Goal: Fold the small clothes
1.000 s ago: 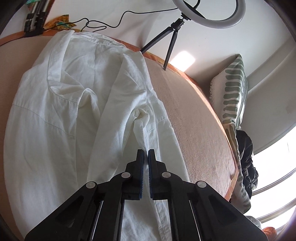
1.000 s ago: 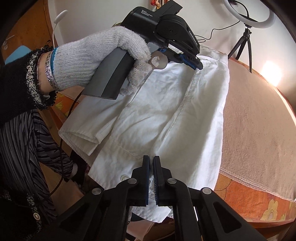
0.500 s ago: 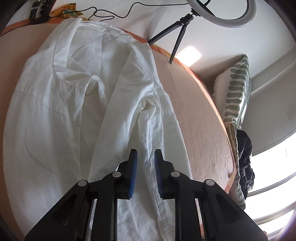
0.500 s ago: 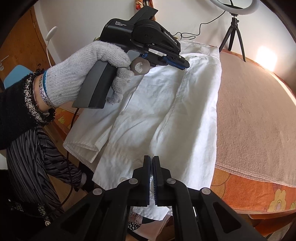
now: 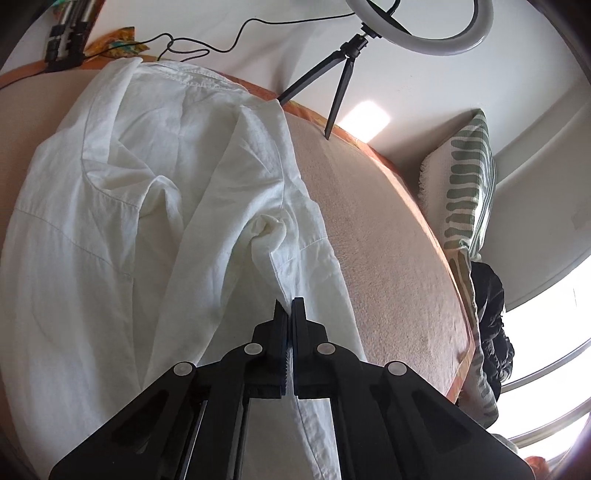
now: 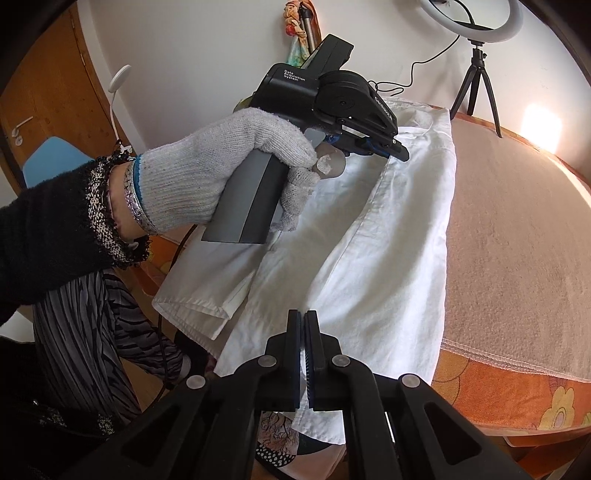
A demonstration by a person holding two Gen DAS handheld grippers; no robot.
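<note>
Both grippers are pinched shut on cloth, so the step in hand looks like a lift-and-carry of one long side of the white shirt (image 5: 155,206) over onto its middle. The left gripper (image 5: 289,314) has its jaws closed on a ridge of fabric just below the puckered bunch where a sleeve meets the body, and the right gripper (image 6: 303,326) is clamped on the hem end near the front edge of the bed (image 6: 517,258). To do this well, I would raise both grips together and no higher than needed, keep the cloth between them lightly taut so the fold line runs straight, and lay it down parallel to the far long edge of the shirt; pulling one end ahead of the other would skew it. The shirt is thin, crumpled white cotton, spread lengthwise along the left side of the peach bed cover, collar toward the far edge by the wall. One side is already doubled over, and a sleeve cuff spills off the near left edge. The gloved left hand (image 6: 229,166) holds its tool above the collar half. A ring light (image 5: 424,33) stands at the far edge.
</note>
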